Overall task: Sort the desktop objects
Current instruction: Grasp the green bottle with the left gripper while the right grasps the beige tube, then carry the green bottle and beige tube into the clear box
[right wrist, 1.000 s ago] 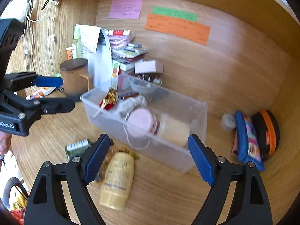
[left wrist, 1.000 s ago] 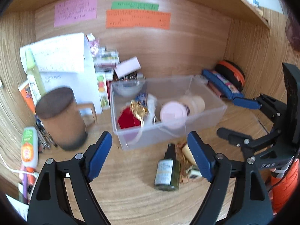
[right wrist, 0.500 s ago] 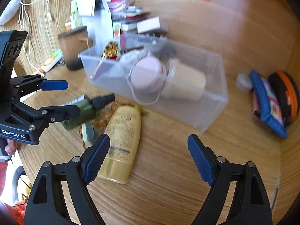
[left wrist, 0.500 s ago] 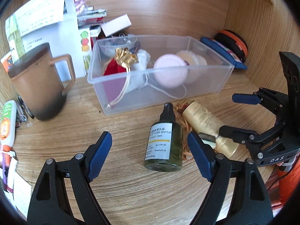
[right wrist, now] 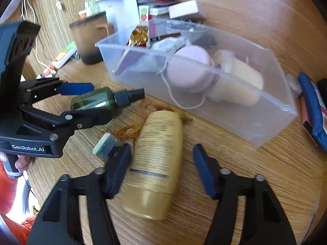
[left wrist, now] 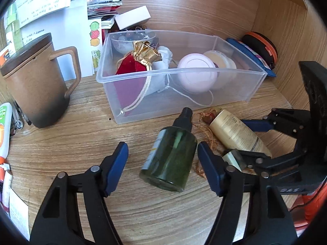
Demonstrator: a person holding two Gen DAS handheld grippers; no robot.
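Note:
A green spray bottle (left wrist: 171, 153) lies on the wooden desk, its black cap toward the clear plastic box (left wrist: 206, 73). My left gripper (left wrist: 162, 163) is open with the bottle's base between its fingers. A cream bottle (right wrist: 156, 161) lies beside it, between the open fingers of my right gripper (right wrist: 161, 173). The right gripper (left wrist: 251, 140) also shows in the left wrist view, around the cream bottle (left wrist: 235, 132). The left gripper (right wrist: 81, 102) shows in the right wrist view, around the green bottle (right wrist: 96, 102). The box (right wrist: 255, 122) holds a red pouch, a pink round case and a cream jar.
A brown lidded mug (left wrist: 34, 85) stands left of the box. Orange thread (left wrist: 206, 126) and a small pale block (right wrist: 105, 145) lie between the bottles. A blue pouch (right wrist: 314, 110) and an orange-rimmed case (left wrist: 261, 47) lie at the right. Papers and small boxes are stacked behind.
Both grippers have moved down and forward toward the desk. The green bottle now lies between the left fingers and the cream bottle between the right fingers. Both jaws have narrowed somewhat.

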